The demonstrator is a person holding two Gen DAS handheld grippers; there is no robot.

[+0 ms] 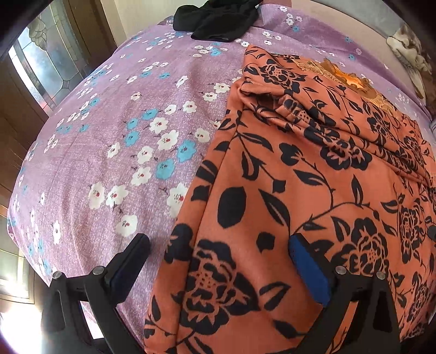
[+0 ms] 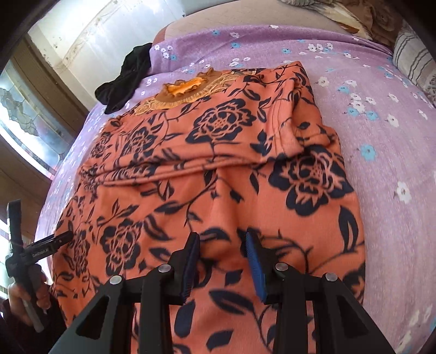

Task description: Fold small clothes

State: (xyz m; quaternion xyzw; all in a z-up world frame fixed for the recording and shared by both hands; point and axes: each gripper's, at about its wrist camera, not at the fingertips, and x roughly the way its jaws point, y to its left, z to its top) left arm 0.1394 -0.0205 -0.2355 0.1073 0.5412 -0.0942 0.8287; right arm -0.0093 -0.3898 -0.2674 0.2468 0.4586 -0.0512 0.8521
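An orange garment with a black flower print (image 1: 299, 190) lies flat on the bed, its gold embroidered neckline (image 2: 185, 89) at the far end and a sleeve folded across its body. My left gripper (image 1: 218, 245) is open wide just above the garment's left edge, one finger over the sheet and the blue-padded finger (image 1: 308, 266) over the cloth. In the right wrist view the garment (image 2: 218, 168) fills the middle. My right gripper (image 2: 222, 245) hovers over its near part, jaws partly apart, with nothing pinched. The left gripper (image 2: 41, 220) shows at the far left, held by a hand (image 2: 21, 302).
A purple bedsheet with white and blue flowers (image 1: 122, 152) covers the bed. A crumpled black garment (image 1: 218, 19) lies at the far edge of the bed. Pillows (image 2: 414, 62) sit at the far right. A leaded-glass window (image 1: 46, 62) stands beyond the bed's left side.
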